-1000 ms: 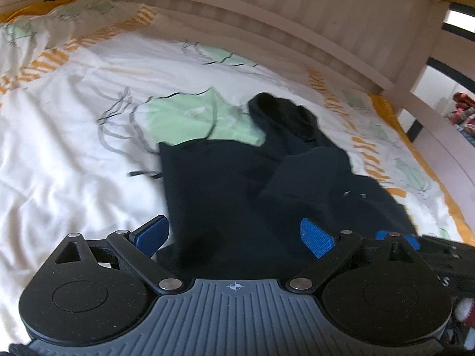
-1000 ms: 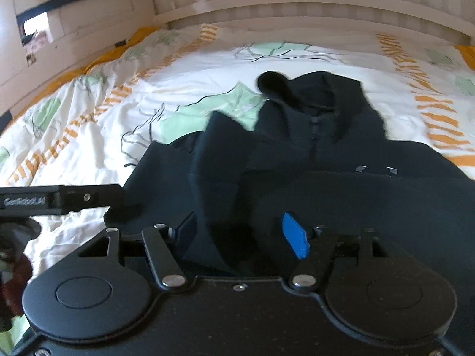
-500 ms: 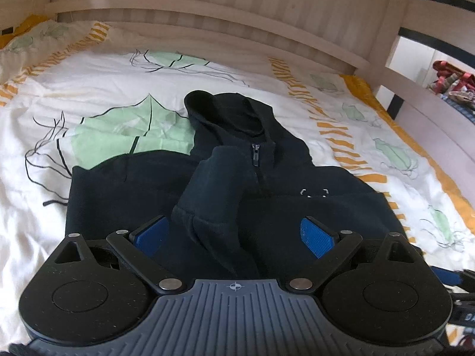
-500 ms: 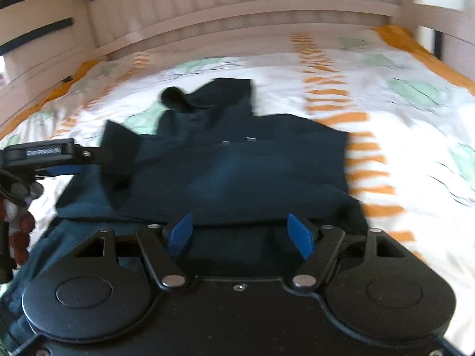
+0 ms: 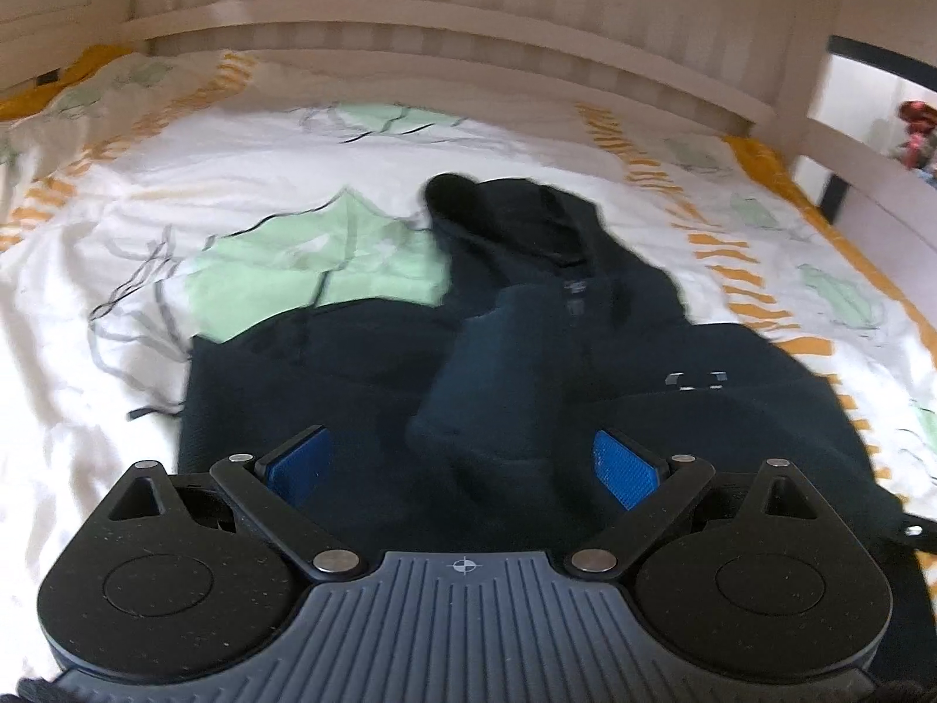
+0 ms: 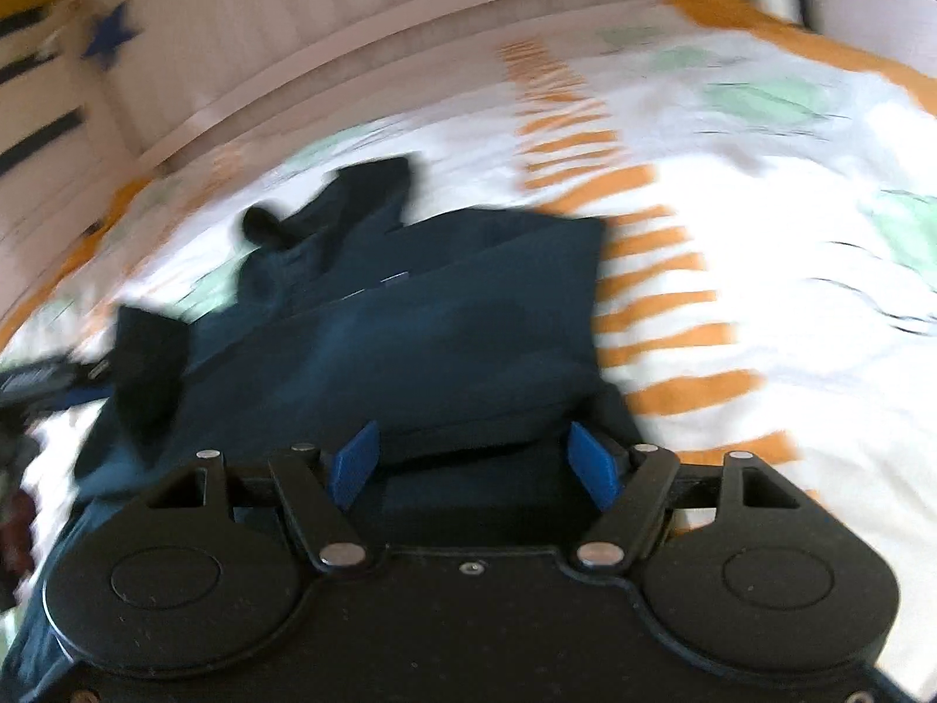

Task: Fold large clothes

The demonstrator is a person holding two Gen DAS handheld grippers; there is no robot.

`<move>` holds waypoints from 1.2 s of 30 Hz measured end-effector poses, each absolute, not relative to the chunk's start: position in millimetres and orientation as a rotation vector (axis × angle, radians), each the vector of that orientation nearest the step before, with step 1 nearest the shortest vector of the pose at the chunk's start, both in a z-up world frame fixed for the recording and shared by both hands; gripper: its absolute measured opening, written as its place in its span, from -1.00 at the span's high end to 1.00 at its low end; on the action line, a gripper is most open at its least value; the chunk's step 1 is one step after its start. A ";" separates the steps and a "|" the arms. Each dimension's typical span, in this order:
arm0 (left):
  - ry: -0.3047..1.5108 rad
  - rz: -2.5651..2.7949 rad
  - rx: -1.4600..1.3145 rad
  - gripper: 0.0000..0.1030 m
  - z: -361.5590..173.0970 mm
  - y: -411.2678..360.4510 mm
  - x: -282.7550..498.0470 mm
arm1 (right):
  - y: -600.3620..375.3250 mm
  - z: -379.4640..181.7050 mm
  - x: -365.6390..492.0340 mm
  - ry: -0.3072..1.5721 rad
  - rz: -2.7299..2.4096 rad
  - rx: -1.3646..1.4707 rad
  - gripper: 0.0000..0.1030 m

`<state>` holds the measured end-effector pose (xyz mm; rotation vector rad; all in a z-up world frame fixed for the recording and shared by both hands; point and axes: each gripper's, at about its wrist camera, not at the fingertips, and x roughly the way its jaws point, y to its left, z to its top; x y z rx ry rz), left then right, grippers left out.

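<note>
Left wrist view: navy hoodie (image 5: 527, 363) lies spread on the leaf-print duvet (image 5: 117, 293), just ahead of and under the left gripper (image 5: 462, 463) and right gripper (image 6: 474, 463), both wide apart, gripping nothing.

Left wrist view: low over bed, close behind left gripper (image 5: 462, 463), facing forward along blue fingers (image 5: 623, 468) toward slatted headboard (image 5: 468, 17); dark hoodie (image 5: 527, 351) directly ahead, near lens. Right wrist view: same low, close placement behind right gripper (image 6: 471, 463), tilted, blurred, facing same headboard (image 6: 351, 47) from farther right. Shared by both: hoodie (image 6: 410, 322), leaf-print bedsheet (image 5: 293, 187), headboard. Left gripper (image 6: 35, 378) at left edge of right view.
</note>
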<state>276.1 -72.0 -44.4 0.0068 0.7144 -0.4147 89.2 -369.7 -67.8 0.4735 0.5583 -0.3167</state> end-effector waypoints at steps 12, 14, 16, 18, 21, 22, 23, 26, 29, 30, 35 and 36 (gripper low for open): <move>0.777 -0.284 -0.064 -0.88 -66.4 -9.6 275.2 | -369.6 -78.7 81.5 0.539 -0.302 0.445 -0.30; 0.794 -0.264 -0.074 -0.88 -71.6 -5.4 275.2 | -368.5 -79.6 82.3 0.538 -0.303 0.434 -0.30; 0.797 -0.261 -0.102 -0.90 -79.8 -0.1 273.8 | -364.1 -80.3 83.3 0.541 -0.307 0.403 -0.31; 0.777 -0.271 -0.109 -0.92 -85.2 3.1 272.0 | -358.6 -81.8 85.8 0.546 -0.308 0.361 -0.36; 0.749 -0.280 -0.115 -0.99 -91.6 5.2 269.4 | -350.7 -83.1 89.5 0.556 -0.311 0.304 -0.44; 0.743 -0.279 -0.117 -0.99 -92.7 5.6 268.8 | -348.6 -83.4 90.8 0.560 -0.310 0.290 -0.50; 0.738 -0.278 -0.114 -1.00 -93.4 5.3 267.8 | -346.2 -83.4 92.1 0.565 -0.306 0.274 -0.53; 0.729 -0.272 -0.097 -1.00 -94.4 2.9 266.2 | -337.5 -80.6 93.8 0.580 -0.307 0.222 -0.63; 0.727 -0.268 -0.086 -1.00 -95.1 0.8 266.2 | -324.1 -69.5 87.7 0.549 -0.307 0.187 -0.66; 0.726 -0.268 -0.086 -1.00 -95.3 0.6 266.2 | -320.3 -63.9 85.1 0.522 -0.298 0.188 -0.66; 0.725 -0.267 -0.085 -1.00 -96.0 1.1 266.2 | -307.0 -31.8 95.8 0.418 -0.291 0.111 -0.79; 0.725 -0.267 -0.084 -1.00 -96.1 0.7 266.4 | -307.8 -29.9 102.7 0.425 -0.290 0.102 -0.81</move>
